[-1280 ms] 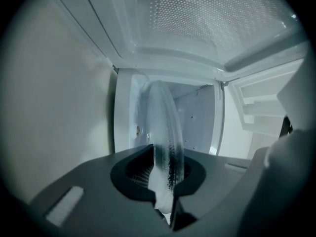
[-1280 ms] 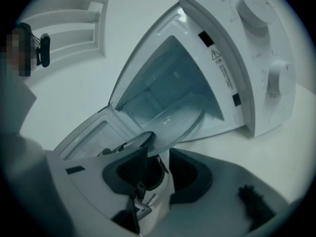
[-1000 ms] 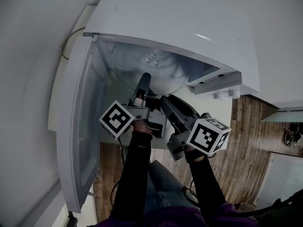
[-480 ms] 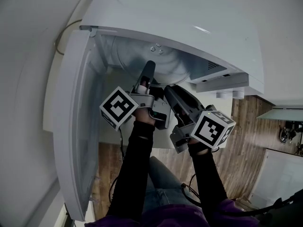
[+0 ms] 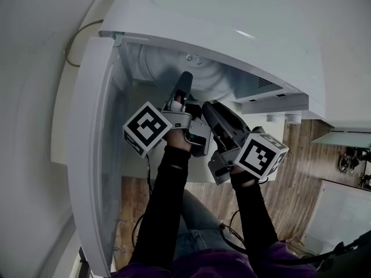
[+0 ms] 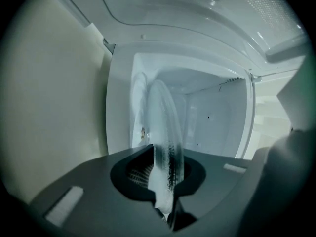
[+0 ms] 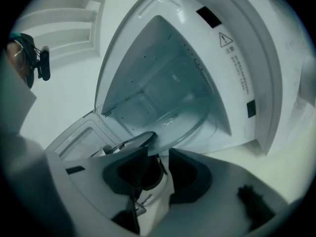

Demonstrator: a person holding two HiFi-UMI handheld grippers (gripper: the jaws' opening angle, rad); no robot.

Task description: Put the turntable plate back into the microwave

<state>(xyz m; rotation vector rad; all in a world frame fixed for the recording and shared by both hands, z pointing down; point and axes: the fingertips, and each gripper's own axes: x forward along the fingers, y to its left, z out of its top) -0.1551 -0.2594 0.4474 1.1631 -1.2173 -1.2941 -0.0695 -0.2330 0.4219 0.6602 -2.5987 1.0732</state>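
Glass plate [image 6: 165,127]: clear disc, seen edge-on from the left gripper view. It is carried by its near rim, and its far part is already through the mouth of the microwave [image 5: 232,22].
Left gripper [image 6: 165,179]: jaws clamped tight on the plate's rim, carrying it alone.
Right gripper [image 7: 158,164]: jaws spread wide, nothing pinched between them. It rides just beside the left one and is aimed into the cavity.
Door [image 5: 87,143]: swung right open on the left side, out of the way.
Done so far: door open, plate picked up and entering the cavity.
Left to do: by the look of it, slide the plate further in, lower it onto the floor of the oven, seat it and let go. Whether it touches the floor yet cannot be told.
Change from a second ago: both grippers have nudged a touch deeper toward the opening, plate with them. The grips are the same.
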